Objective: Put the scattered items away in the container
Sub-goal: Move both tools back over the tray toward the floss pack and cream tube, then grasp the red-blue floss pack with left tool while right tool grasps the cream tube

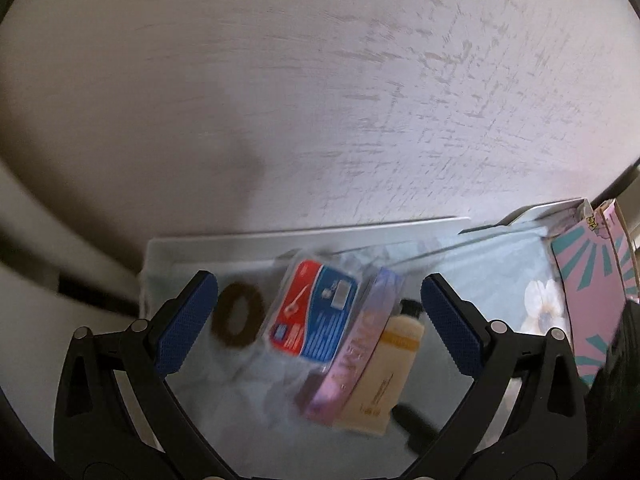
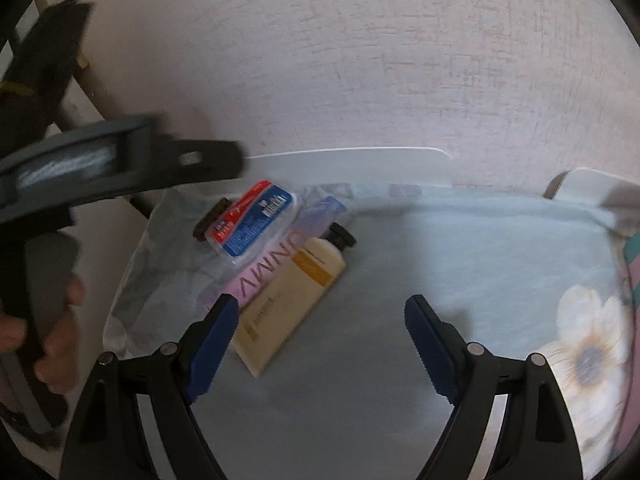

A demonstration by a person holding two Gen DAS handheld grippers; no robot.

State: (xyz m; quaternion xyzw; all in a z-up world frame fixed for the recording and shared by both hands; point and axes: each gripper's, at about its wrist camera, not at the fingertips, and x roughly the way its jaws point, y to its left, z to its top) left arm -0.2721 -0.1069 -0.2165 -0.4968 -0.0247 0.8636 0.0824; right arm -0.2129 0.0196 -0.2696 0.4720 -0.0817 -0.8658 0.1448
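Observation:
In the left wrist view my left gripper (image 1: 320, 320) is open above a white container (image 1: 308, 230) lined with pale blue cloth. Nothing is pressed between its blue pads (image 1: 188, 320). In the container lie a brown hair ring (image 1: 238, 316), a red and blue packet (image 1: 316, 312), a pink-purple box (image 1: 356, 344) and a cream tube (image 1: 394, 364) with a black cap. In the right wrist view my right gripper (image 2: 324, 344) is open and empty over the cloth, its left finger beside the cream tube (image 2: 292, 300). The packet (image 2: 256, 216) and box (image 2: 280, 256) lie beyond.
A pink box with teal rays (image 1: 592, 292) stands at the container's right end. A flower print (image 2: 592, 352) marks the cloth there. The left gripper's blurred body (image 2: 120, 160) and a person's hand (image 2: 56, 344) fill the left. A rough pale wall (image 2: 360, 60) rises behind.

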